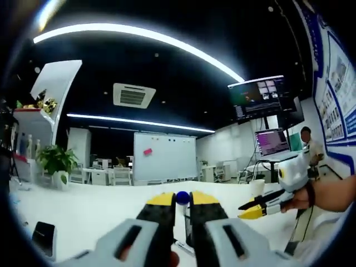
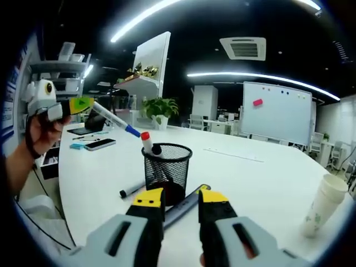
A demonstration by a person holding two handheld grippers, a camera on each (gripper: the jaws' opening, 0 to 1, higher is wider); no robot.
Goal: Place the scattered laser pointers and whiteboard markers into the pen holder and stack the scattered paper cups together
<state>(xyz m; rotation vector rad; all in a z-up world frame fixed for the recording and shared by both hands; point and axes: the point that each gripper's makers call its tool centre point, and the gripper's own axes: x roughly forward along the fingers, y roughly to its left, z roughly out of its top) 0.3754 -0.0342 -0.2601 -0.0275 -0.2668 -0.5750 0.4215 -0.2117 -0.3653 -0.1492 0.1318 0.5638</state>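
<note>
My left gripper (image 1: 182,201) is shut on a whiteboard marker with a blue cap (image 1: 182,195), which stands up between its yellow tips. In the right gripper view, that left gripper (image 2: 83,104) holds the marker (image 2: 114,119) slanting down toward a black mesh pen holder (image 2: 167,169). A red-capped marker (image 2: 147,139) stands in the holder. My right gripper (image 2: 182,196) is open just in front of the holder, over a grey pen-like stick (image 2: 183,207) lying on the table. A black marker (image 2: 132,190) lies left of the holder. Stacked paper cups (image 2: 324,204) stand at the right.
The white table (image 2: 261,178) stretches far back. A phone (image 2: 100,144) and a laptop (image 2: 92,127) sit near its left edge. In the left gripper view, a black device (image 1: 43,239) lies at the left, a white cup (image 1: 257,187) stands near the right gripper (image 1: 251,211), and a person's hand (image 1: 303,197) holds that gripper.
</note>
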